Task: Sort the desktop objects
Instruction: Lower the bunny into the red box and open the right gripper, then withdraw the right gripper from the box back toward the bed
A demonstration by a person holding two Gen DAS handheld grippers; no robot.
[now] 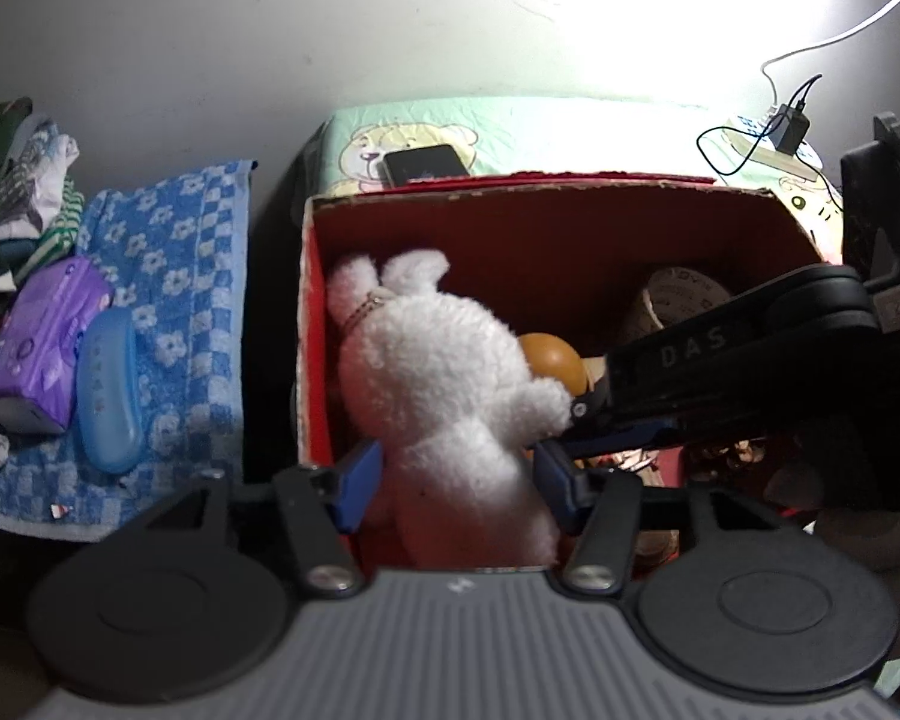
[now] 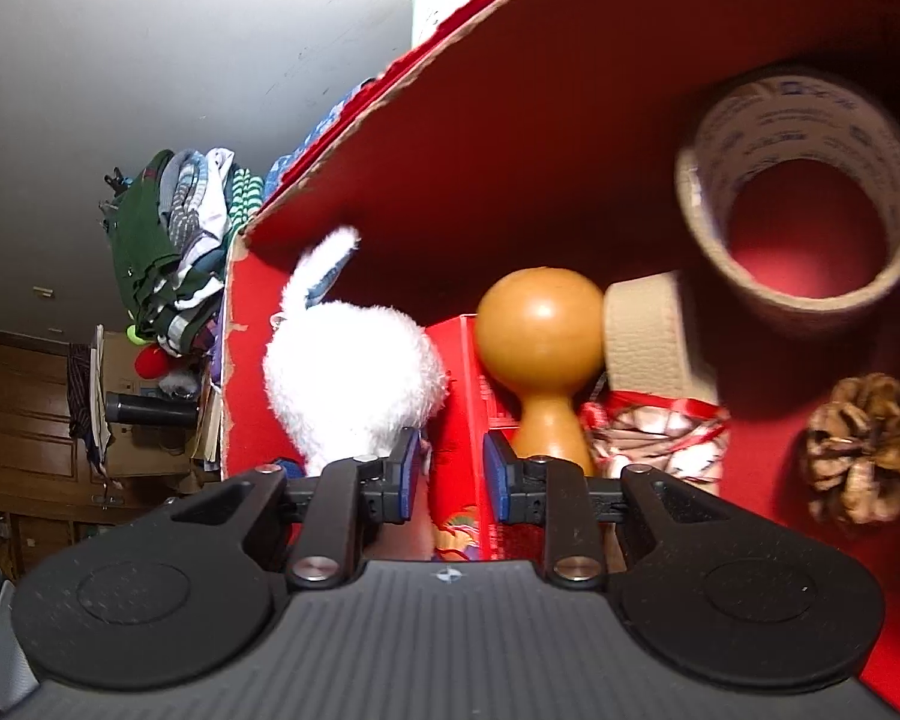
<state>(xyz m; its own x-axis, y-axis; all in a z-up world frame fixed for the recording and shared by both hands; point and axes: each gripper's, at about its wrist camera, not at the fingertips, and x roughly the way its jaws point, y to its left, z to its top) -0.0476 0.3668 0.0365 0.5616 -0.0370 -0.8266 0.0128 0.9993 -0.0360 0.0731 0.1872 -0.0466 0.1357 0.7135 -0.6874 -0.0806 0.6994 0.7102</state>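
Straddling the white plush rabbit (image 1: 444, 384), the left gripper (image 1: 456, 474) has its blue pads at the toy's lower body; whether they press it or stand just beside it, I cannot tell. The rabbit sits upright inside the red cardboard box (image 1: 546, 222), at about nine o'clock within it, likely being set there as its sorted place. The right gripper (image 2: 452, 474) reaches into the same box, jaws narrowly parted around nothing, the wooden gourd (image 2: 540, 354) just beyond them at twelve o'clock, probably the next thing to shift. A tape roll (image 2: 801, 198) and a pine cone (image 2: 858, 450) lie at two and three o'clock.
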